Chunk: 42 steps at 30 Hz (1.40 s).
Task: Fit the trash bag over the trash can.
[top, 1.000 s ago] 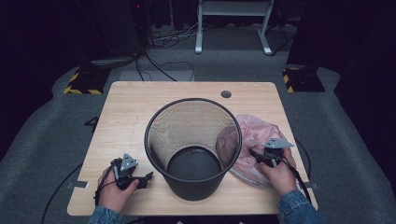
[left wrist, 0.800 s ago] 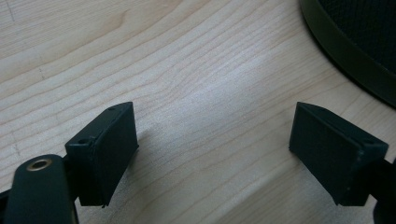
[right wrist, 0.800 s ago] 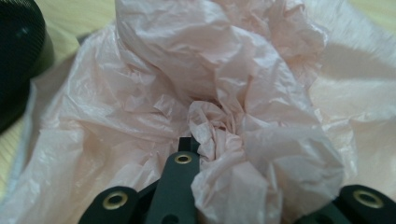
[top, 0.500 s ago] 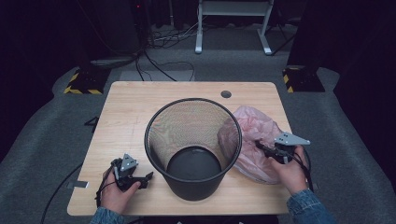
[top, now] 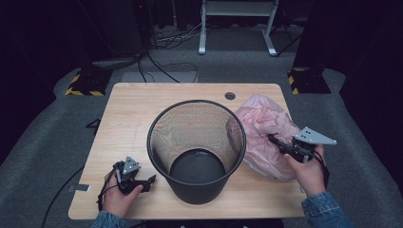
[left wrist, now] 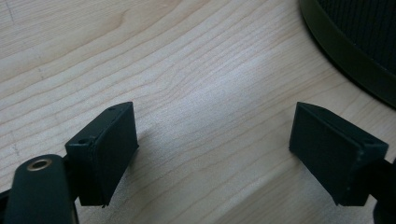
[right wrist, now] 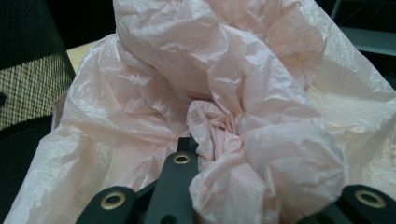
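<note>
A crumpled pink plastic bag (top: 259,121) hangs just right of a black mesh wastebasket (top: 190,187) that stands upright in the middle of the wooden table (top: 138,109). My right gripper (top: 273,140) is shut on a bunched fold of the bag and holds it up off the table beside the basket's rim. In the right gripper view the bag (right wrist: 224,70) bulges over my jaws and the right gripper (right wrist: 224,158) pinches a wad of it. My left gripper (top: 149,180) rests low at the table's front left, open and with nothing in it, its jaws wide apart in the left gripper view (left wrist: 215,144).
The basket's base (left wrist: 355,51) lies close to the right of my left gripper. Its mesh wall (right wrist: 28,56) stands left of the bag. A cable hole (top: 230,96) sits at the table's far edge. Grey floor, cables and a white stand lie beyond.
My right hand has risen and shifted right, lifting the pink bag off the table. The left hand has stayed where it was.
</note>
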Motion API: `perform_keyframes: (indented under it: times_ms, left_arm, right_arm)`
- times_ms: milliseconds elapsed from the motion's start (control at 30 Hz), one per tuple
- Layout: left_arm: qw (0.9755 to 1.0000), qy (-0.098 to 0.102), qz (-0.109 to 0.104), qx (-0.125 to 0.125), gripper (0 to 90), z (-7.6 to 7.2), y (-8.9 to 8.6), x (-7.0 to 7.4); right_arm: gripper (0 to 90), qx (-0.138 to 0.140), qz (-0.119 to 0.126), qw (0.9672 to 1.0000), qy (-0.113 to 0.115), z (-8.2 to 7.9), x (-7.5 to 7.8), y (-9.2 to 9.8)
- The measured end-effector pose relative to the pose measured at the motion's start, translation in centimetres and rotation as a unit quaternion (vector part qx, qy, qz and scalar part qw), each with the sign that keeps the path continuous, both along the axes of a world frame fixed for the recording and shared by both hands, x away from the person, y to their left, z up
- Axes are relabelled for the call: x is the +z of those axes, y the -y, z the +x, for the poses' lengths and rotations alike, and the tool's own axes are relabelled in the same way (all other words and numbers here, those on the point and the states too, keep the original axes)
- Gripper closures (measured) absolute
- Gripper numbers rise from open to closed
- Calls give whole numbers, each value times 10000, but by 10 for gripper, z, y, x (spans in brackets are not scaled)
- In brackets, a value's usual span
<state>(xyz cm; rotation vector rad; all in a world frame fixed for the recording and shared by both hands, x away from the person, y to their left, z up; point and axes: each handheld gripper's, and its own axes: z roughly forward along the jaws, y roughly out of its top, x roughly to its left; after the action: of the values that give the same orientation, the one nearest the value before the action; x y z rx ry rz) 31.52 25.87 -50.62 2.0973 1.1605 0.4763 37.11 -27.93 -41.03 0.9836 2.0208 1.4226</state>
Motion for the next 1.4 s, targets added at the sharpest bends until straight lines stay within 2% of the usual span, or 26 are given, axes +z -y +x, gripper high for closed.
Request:
perform_keyframes:
  times_ms: [167,367,933,1400]
  left_arm:
    - [10000,-2,-5,-8,150,0,0,0]
    - [10000,7,14,-12,150,0,0,0]
    - [9999,11,26,111,151,-1,1,0]
    - [9999,12,26,111,150,-1,1,0]
  right_arm:
    - [823,-22,155,9999,74,-2,10,7]
    - [821,-13,209,9997,142,-5,24,11]
    - [821,42,233,9994,262,-7,63,23]
    - [819,172,190,9988,415,-8,92,19]
